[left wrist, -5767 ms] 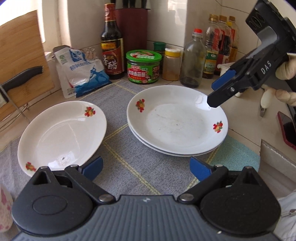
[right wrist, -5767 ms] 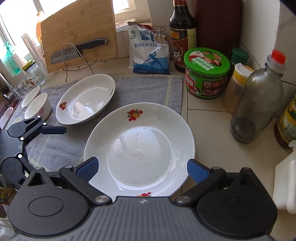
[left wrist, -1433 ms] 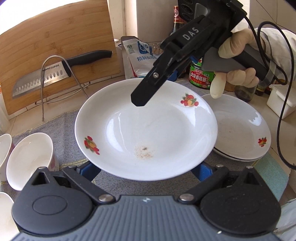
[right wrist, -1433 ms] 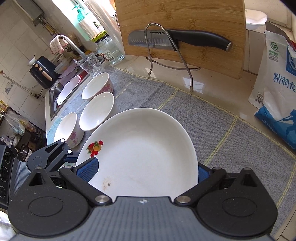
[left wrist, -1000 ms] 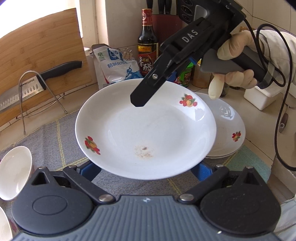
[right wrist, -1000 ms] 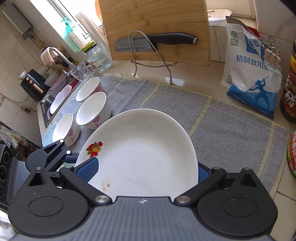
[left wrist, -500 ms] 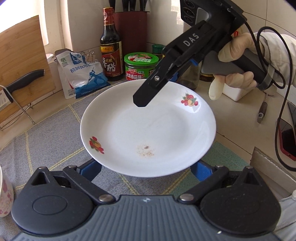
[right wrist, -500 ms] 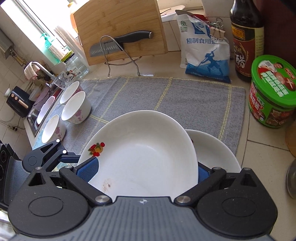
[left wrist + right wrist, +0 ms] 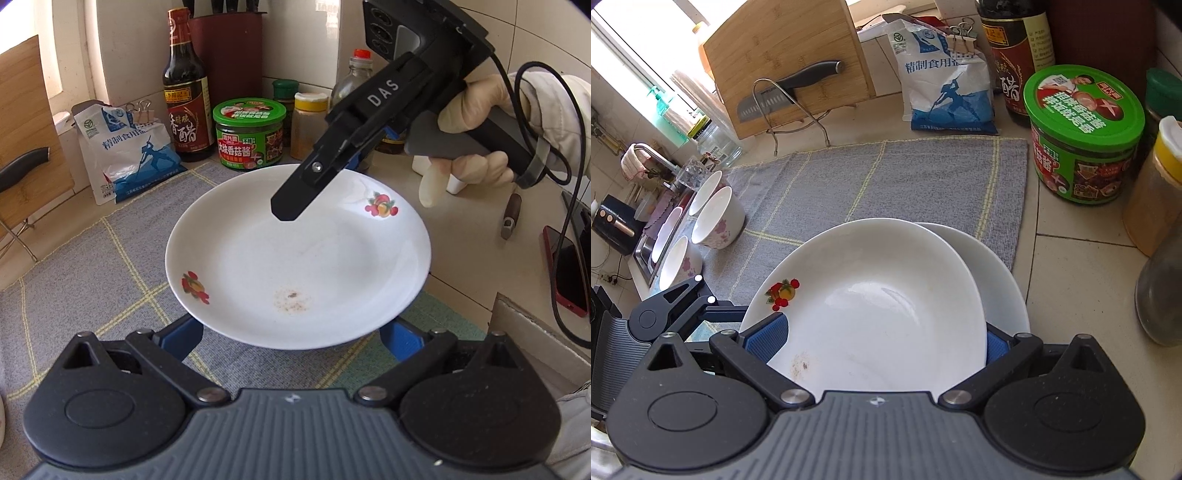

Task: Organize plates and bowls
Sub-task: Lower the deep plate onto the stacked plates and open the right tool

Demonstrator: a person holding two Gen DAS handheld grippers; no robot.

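Observation:
A white plate with fruit prints (image 9: 295,258) is held between both grippers, above the plate stack (image 9: 1001,280) at the right end of the grey mat; it hides the stack in the left wrist view. My left gripper (image 9: 291,341) grips its near rim with blue pads (image 9: 181,338) against the edges. My right gripper (image 9: 882,343) grips the opposite rim; it also shows in the left wrist view (image 9: 295,206) over the plate. Three flowered bowls (image 9: 716,218) stand at the mat's left end.
A green-lidded jar (image 9: 1082,136), vinegar bottle (image 9: 184,96), salt bag (image 9: 942,81), spice jars (image 9: 1152,188) and a glass bottle (image 9: 1163,295) crowd the back right. A cutting board with knife (image 9: 790,66) stands at the back. A red phone (image 9: 565,269) lies right. The sink (image 9: 650,236) is left.
Both grippers have carried the plate to the right from the left part of the mat to above the stack, and it has come lower over the stack in the last half second.

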